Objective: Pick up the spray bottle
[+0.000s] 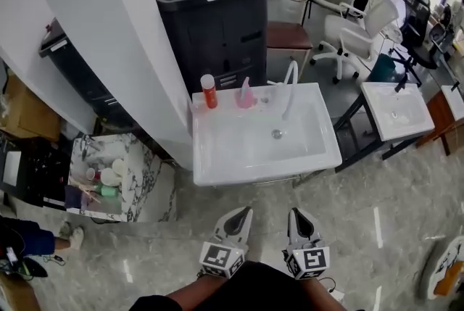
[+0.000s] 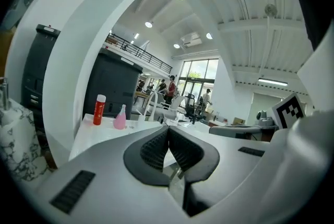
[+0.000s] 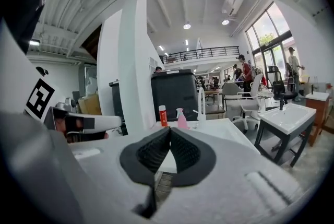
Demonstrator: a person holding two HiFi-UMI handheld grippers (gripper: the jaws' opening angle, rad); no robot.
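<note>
Both your left gripper (image 1: 241,215) and right gripper (image 1: 297,217) had jaws pressed together, empty, well short of the sink (image 1: 217,164). The pink spray bottle (image 1: 245,94) stood on its back rim (orange bottle (image 1: 209,91) beside it). You needed to open the jaws before reaching in.

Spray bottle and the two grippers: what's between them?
In the head view, only the sink's bare basin and some floor lie between the spray bottle, left gripper and right gripper.

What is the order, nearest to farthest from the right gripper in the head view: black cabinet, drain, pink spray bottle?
From the right gripper:
1. Drain, in the middle of the sink.
2. Pink spray bottle, on the sink's back rim.
3. Black cabinet, behind the sink.
</note>
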